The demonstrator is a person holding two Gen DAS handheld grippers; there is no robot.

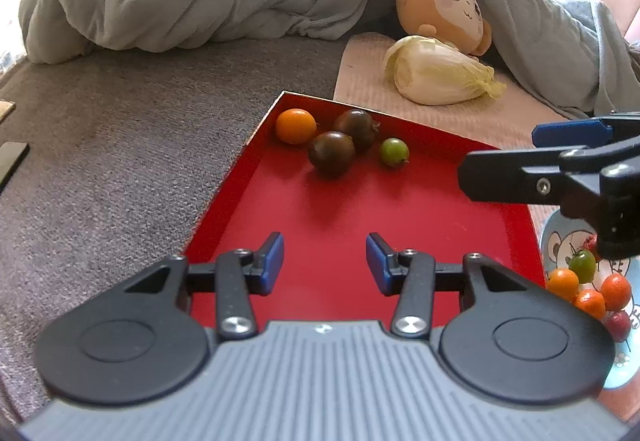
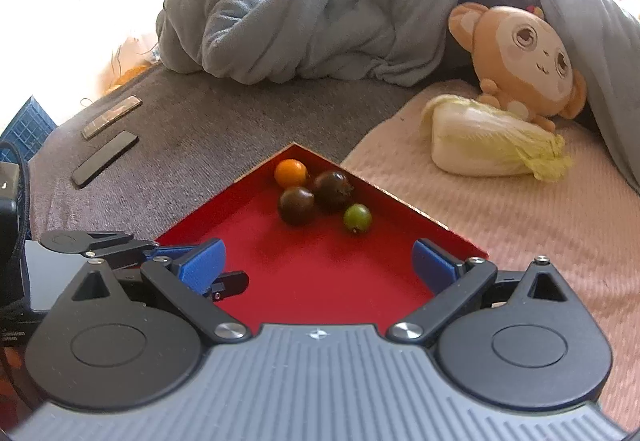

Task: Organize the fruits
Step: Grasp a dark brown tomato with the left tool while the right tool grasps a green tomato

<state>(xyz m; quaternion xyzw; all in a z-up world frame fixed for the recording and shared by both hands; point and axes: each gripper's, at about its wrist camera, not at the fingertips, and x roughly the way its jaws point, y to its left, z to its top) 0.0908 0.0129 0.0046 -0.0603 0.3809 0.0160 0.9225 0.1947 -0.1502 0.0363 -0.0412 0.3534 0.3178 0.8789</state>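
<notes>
— Left view?
— My left tongs (image 1: 325,261) hang part open and empty over the red tray (image 1: 360,201). Four fruits (image 1: 331,153) sit far in its corner, bare floor between. My right tongs (image 1: 532,157) cut in, hiding part of the bowl (image 1: 560,237).

— Right view?
— Right tongs (image 2: 320,261) gape wide, empty. Fruits (image 2: 296,205) well ahead; tray's (image 2: 320,273) near edge is hidden.
</notes>
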